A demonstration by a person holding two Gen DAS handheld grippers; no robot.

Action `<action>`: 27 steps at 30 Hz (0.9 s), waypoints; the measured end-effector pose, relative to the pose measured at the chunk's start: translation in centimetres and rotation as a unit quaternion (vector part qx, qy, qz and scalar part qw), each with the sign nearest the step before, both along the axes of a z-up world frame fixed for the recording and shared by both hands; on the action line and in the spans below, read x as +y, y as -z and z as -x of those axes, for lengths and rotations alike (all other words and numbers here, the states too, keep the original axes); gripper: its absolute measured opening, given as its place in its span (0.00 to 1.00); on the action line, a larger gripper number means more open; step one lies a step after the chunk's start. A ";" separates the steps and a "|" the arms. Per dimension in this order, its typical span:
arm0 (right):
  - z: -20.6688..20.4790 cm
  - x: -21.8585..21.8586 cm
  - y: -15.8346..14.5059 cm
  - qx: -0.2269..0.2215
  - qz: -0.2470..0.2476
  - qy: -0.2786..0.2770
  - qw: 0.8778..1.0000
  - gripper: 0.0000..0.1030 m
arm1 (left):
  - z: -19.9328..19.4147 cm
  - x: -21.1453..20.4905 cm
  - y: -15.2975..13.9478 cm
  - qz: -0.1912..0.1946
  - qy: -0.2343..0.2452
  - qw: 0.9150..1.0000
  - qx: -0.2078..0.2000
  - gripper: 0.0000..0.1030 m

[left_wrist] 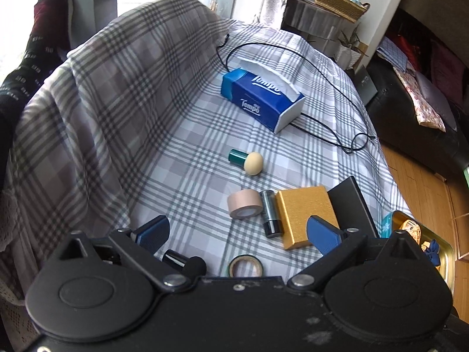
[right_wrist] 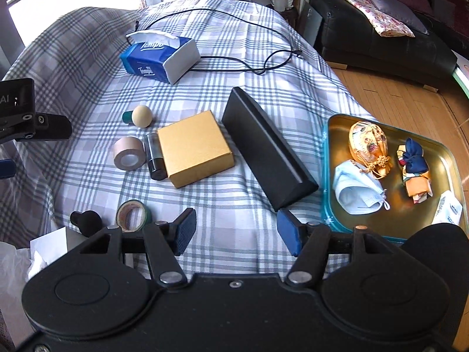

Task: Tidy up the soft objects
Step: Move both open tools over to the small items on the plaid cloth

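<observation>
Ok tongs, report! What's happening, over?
Left tongs and right tongs open, empty. Mask and pouches in tin tray. Tissue pack still out. Nothing blocking.

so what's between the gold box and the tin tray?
In the right wrist view, only the long black case lies between the gold box and the tin tray, on bare plaid cloth.

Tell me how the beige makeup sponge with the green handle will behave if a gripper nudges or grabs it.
The makeup sponge lies on its side on the checked cloth, so a nudge would likely roll it in a curve around its narrower green handle. Its rounded head looks soft and would probably squash under the pads. It is probably very light.
</observation>
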State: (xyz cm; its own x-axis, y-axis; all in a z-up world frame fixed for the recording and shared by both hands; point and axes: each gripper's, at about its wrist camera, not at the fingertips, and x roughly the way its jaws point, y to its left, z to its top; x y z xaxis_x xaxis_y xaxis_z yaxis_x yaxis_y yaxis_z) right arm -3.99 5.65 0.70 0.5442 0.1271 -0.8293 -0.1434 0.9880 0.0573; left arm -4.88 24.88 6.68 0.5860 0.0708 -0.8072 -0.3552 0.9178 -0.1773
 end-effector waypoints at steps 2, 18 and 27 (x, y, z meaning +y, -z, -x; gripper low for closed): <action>-0.1 1.0 0.4 0.007 0.000 -0.013 1.000 0.58 | -0.1 1.3 0.7 0.011 -0.016 1.000 0.008 0.97; 3.1 7.3 5.3 0.096 0.010 -0.175 0.980 0.57 | 0.3 4.3 2.0 0.047 -0.056 0.997 0.020 0.97; 3.5 9.4 8.0 0.112 0.042 -0.232 0.965 0.57 | 0.2 4.7 2.2 0.047 -0.068 0.996 0.025 0.97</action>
State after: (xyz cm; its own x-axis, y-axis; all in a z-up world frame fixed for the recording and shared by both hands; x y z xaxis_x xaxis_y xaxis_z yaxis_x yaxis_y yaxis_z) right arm -7.51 15.09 -7.30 0.2506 0.2414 -0.9375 -0.5655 0.8225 0.0606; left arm -5.10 29.55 4.52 0.5352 0.0698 -0.8418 -0.4858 0.8407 -0.2391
